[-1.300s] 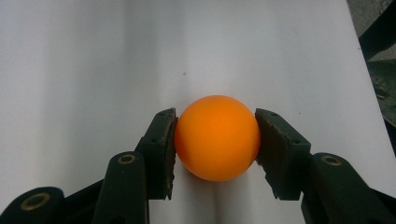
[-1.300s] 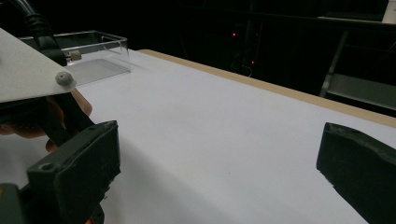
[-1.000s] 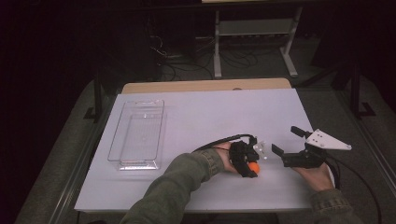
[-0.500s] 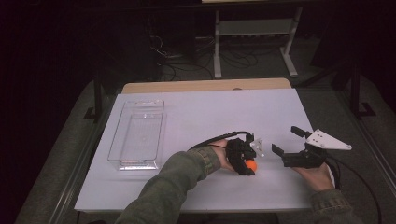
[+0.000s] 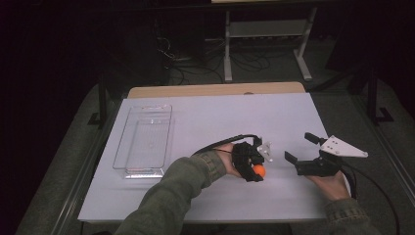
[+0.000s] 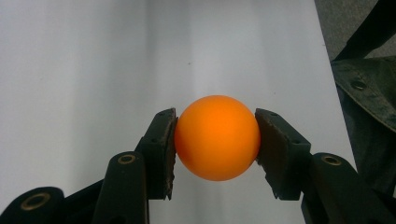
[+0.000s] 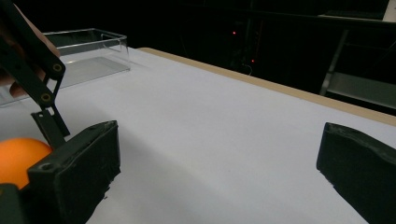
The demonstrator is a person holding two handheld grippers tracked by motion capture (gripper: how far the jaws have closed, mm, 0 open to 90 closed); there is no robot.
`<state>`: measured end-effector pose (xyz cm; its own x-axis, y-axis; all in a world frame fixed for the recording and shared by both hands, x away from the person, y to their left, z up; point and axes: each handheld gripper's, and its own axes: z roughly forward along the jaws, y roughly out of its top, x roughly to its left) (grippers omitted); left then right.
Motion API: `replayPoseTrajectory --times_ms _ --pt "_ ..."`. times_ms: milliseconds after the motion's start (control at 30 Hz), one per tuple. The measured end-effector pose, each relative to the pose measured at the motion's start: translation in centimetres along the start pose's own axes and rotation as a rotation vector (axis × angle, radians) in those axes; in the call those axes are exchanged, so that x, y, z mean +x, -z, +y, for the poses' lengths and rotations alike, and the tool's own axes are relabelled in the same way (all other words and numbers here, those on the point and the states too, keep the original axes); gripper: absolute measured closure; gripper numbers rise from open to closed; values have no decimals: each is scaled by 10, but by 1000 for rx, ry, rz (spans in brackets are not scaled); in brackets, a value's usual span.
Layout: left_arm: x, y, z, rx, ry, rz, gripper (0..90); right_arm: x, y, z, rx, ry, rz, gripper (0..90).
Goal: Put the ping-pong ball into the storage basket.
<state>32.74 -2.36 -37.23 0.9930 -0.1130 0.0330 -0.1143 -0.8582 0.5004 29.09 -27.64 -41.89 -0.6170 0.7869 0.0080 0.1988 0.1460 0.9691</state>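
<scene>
An orange ball (image 6: 217, 137) sits between the two pads of my left gripper (image 6: 215, 140), which is shut on it just above the white table. In the high view the left gripper (image 5: 255, 170) holds the ball (image 5: 259, 171) near the table's front middle. My right gripper (image 5: 299, 148) stands open to the right of it, jaws wide apart with nothing between them. From the right gripper view, the ball (image 7: 18, 159) shows at the lower left behind the left pad (image 7: 77, 165), and bare table lies between the pads.
A clear plastic tray (image 5: 145, 139) lies on the left half of the white table (image 5: 220, 117), also seen far off in the right gripper view (image 7: 79, 51). A wooden strip (image 5: 215, 89) runs along the table's far edge. Dark floor and a metal stand (image 5: 264, 34) lie beyond.
The left gripper with the ball has shifted slightly toward the front and left. The right gripper has stayed where it was, open.
</scene>
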Motion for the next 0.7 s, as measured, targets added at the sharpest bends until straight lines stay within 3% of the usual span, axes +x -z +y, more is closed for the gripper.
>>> replayPoseTrajectory --times_ms 700 --pt "3 33 -10 -19 18 52 500 0 -1 0 1 5 -2 0"
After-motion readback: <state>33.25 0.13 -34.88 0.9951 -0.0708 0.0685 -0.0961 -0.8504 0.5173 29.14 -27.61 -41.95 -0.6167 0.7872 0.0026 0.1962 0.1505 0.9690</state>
